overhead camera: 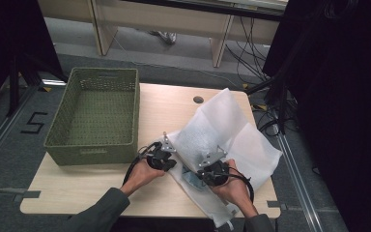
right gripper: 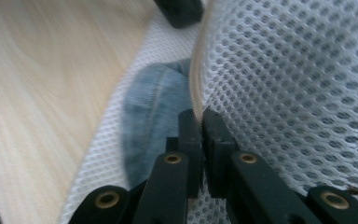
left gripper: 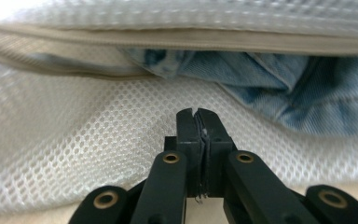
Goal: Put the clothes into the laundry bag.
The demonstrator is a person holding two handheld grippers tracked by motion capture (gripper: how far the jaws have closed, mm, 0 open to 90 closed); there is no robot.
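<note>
A pale wood tabletop stands on grey floor, with dark drapes at both sides and cables trailing off to the right.

The left tongs are pressed together on a fold of the mesh bag, a thin strip of white net caught between the pads. The right tongs pinch the bag's beige zipper edge, which runs up from between the jaws. In the high view both tongs sit close together at the bag's near left side, the left tongs just beside the basket's near corner and the right tongs a little nearer the person.

Between the two mesh layers lies a blue denim cloth, showing through the open zipper mouth. The bag's upper flap stands raised and tilted; the rest spreads over the right half of the tabletop, reaching the right and near edges.

A green woven basket stands at the left, nothing inside, its far end overhanging the tabletop's far edge. Bare wood lies in front of the basket and beyond the bag.
</note>
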